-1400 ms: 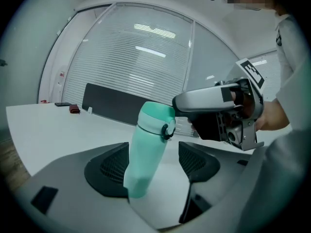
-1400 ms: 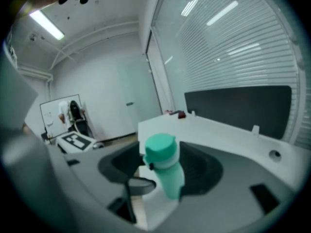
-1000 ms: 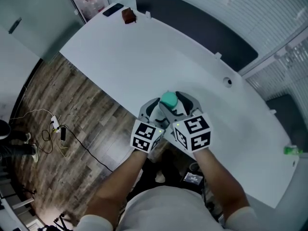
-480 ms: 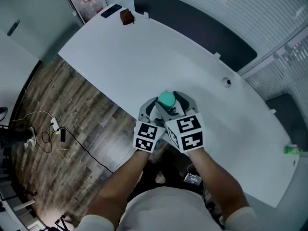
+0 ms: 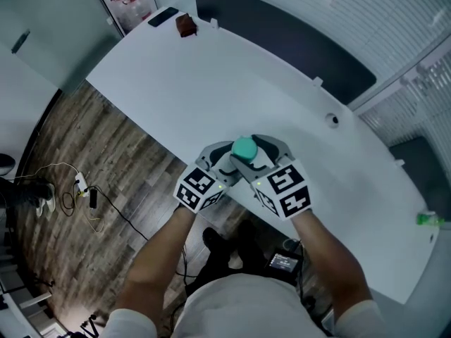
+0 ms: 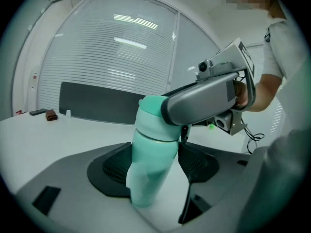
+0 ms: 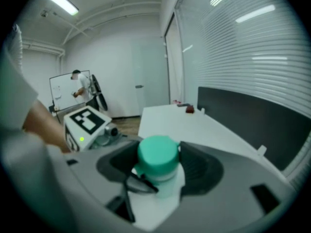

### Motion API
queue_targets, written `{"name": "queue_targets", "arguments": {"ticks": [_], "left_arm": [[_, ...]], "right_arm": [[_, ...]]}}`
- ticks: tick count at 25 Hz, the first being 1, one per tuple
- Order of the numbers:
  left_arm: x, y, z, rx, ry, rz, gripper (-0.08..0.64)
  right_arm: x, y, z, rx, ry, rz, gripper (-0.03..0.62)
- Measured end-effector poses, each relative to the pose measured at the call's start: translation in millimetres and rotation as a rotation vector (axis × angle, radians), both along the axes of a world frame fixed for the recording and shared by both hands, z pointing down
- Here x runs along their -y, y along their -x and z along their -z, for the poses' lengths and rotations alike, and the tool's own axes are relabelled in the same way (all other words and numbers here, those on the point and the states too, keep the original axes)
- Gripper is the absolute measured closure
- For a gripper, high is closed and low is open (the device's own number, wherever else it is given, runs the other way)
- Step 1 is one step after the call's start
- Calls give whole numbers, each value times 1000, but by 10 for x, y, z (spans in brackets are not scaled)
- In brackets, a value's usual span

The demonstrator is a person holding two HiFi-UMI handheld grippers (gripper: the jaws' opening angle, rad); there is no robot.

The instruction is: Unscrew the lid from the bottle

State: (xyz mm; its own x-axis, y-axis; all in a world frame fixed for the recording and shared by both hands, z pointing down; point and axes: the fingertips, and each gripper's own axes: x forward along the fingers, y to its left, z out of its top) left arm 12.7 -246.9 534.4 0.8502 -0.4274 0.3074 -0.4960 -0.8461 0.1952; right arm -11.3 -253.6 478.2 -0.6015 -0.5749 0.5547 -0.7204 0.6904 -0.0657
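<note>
— Where was the bottle (image 6: 148, 178)?

— Centre frame, upright by the table's (image 5: 211, 83) near edge. My left claw (image 6: 154, 154) clamped its body; my right claw (image 7: 158, 168) gripped the lid (image 7: 156, 154) directly above, on the same vertical axis.

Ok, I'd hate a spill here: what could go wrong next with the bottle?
1. The bottle leans between the left gripper's jaws, so twisting might turn the whole body instead of loosening the lid.
2. The right gripper grips only the rounded lid; its jaws may slip round it.
3. This is close to the table's near edge, so a dropped bottle could land on the floor.
</note>
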Motion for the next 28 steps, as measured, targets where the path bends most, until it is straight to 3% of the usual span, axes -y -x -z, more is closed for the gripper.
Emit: {"name": "queue_targets", "arguments": {"ticks": [4,7,9,15,19,23,28], "left_arm": [[-68,-40,-12,25,4,-148,252],[-71,-49,-10,38,16,-190,250],[-61,-36,-1,33,6,-136,250],[-55,55,-27,6,-32,188,250],[-39,38,-101,32,-31,315,250],[7,24,-127,68,-7,366,250],[-1,18,-137,75,-4,268,250]], "right_arm": [[-68,-5,-1,-19,4,104,313],[-68,-6,0,-30,-3,126,313],[-56,-5,-6,-22,-7,93,313],[-41,-10,-1,-1,-12,-34,313],[-50,-12,7,2,-21,-98,313],[-58,0,3,-1,-29,-122,313],[-61,16,7,4,-25,-74,313]]}}
